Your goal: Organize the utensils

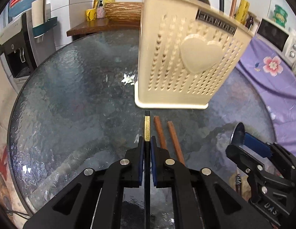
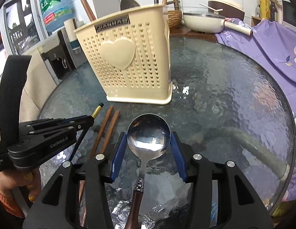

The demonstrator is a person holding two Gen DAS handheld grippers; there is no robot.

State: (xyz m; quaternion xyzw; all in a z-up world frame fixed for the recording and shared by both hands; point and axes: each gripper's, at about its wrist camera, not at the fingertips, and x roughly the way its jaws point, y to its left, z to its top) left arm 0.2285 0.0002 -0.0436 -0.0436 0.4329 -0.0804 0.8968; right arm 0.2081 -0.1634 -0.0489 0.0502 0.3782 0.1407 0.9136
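A cream perforated utensil holder (image 1: 188,61) with a raised heart stands on the round glass table (image 1: 71,95); it also shows in the right wrist view (image 2: 127,63), with chopsticks and a spoon standing in it. My left gripper (image 1: 147,145) is shut on a black chopstick with a gold band (image 1: 147,129), just in front of the holder. Two brown wooden chopsticks (image 1: 167,139) lie right of it on the glass. My right gripper (image 2: 149,143) is open, its blue pads on either side of the bowl of a steel spoon (image 2: 149,131) lying on the table.
A purple flowered cloth (image 2: 266,43) covers furniture to the right. A white pan (image 2: 203,22) and a woven basket sit behind the table. A water dispenser (image 1: 16,43) stands at the left. A microwave (image 1: 276,36) is at far right.
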